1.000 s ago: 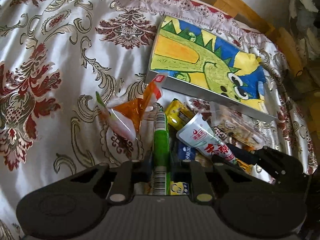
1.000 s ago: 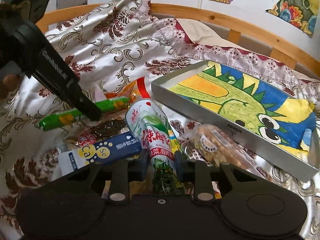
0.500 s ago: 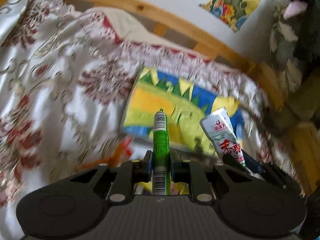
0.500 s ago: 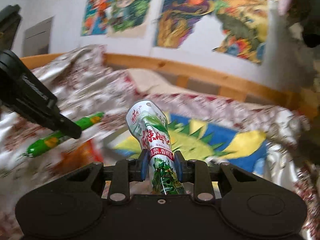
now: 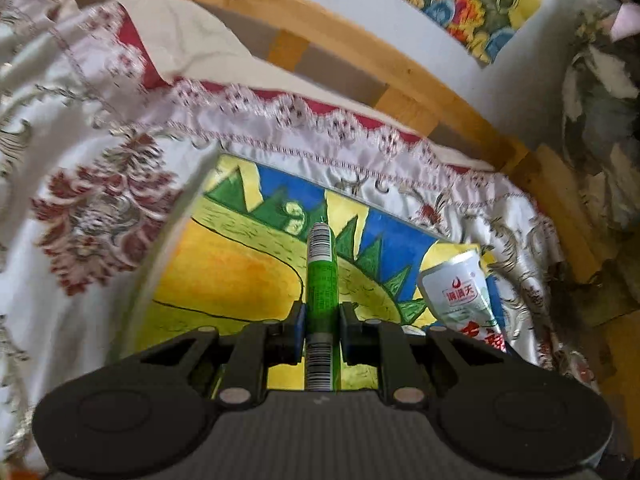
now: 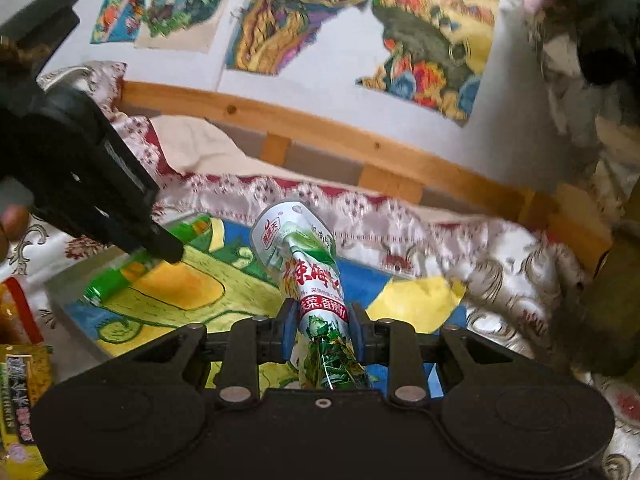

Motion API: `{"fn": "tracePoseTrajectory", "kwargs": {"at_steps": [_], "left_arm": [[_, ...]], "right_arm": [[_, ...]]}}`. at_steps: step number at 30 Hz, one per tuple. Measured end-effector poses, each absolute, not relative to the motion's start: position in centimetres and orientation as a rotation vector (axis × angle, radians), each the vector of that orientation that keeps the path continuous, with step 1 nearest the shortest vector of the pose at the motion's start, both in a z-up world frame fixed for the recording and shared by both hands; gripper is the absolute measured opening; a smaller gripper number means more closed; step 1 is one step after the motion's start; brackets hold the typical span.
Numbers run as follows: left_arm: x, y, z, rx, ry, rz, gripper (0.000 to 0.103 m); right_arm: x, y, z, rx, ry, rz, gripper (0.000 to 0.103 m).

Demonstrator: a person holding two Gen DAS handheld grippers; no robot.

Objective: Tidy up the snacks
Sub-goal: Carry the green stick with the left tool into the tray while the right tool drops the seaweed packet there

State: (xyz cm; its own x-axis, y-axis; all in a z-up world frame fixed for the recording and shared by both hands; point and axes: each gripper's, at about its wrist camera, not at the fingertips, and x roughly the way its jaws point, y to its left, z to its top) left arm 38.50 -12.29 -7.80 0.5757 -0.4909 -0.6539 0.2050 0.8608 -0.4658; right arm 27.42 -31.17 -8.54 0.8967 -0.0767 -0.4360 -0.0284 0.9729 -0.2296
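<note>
My left gripper (image 5: pixel 322 312) is shut on a thin green snack stick (image 5: pixel 322 268), which points forward over the tray (image 5: pixel 232 276) with the painted green dinosaur. My right gripper (image 6: pixel 323 316) is shut on a white and green seaweed snack pouch (image 6: pixel 308 264), held tilted up over the same tray (image 6: pixel 180 292). In the left wrist view the pouch (image 5: pixel 460 292) hangs at the tray's right side. In the right wrist view the left gripper (image 6: pixel 168 250) comes in from the left, with the green stick (image 6: pixel 108 284) low over the tray's near corner.
The tray lies on a white and red patterned bedspread (image 5: pixel 92 216). A wooden bed rail (image 6: pixel 320 132) runs behind it, below wall paintings. Snack packets (image 6: pixel 20 380) lie at the lower left of the right wrist view. Dark fabric (image 6: pixel 600 40) hangs at the right.
Both grippers lifted their snacks off the pile on the bedspread and carried them forward over the dinosaur tray. The pile has dropped out of the left wrist view.
</note>
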Motion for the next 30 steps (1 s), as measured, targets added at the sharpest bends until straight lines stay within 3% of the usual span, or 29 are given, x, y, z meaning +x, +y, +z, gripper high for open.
{"fn": "tracePoseTrajectory", "kwargs": {"at_steps": [12,17,18,20,24,28,30], "left_arm": [[40.2,-14.7,-11.2,-0.252,0.931,-0.345,0.019],[40.1,-14.8,-11.7,-0.229,0.951,-0.338,0.02],[40.0,-14.7,-11.5,-0.216,0.951,-0.336,0.022],[39.6,-14.6,-11.1,-0.206,0.951,-0.329,0.04],[38.1,-13.2,-9.7,-0.223,0.92,-0.31,0.051],[35.4,-11.0,-7.3,-0.21,0.853,-0.283,0.079],[33.5,-9.7,-6.0,-0.179,0.802,-0.263,0.086]], "right_arm": [[30.5,-31.6,-11.0,-0.203,0.582,-0.023,0.032],[30.7,-31.8,-11.8,-0.153,0.62,-0.01,0.046],[30.7,-31.7,-11.8,-0.151,0.621,-0.011,0.049],[30.5,-31.7,-11.5,-0.146,0.614,-0.019,0.057],[29.4,-32.1,-10.1,-0.09,0.59,-0.027,0.067],[26.9,-32.3,-7.9,0.001,0.548,-0.036,0.083],[25.4,-32.2,-6.7,0.032,0.524,-0.036,0.088]]}}
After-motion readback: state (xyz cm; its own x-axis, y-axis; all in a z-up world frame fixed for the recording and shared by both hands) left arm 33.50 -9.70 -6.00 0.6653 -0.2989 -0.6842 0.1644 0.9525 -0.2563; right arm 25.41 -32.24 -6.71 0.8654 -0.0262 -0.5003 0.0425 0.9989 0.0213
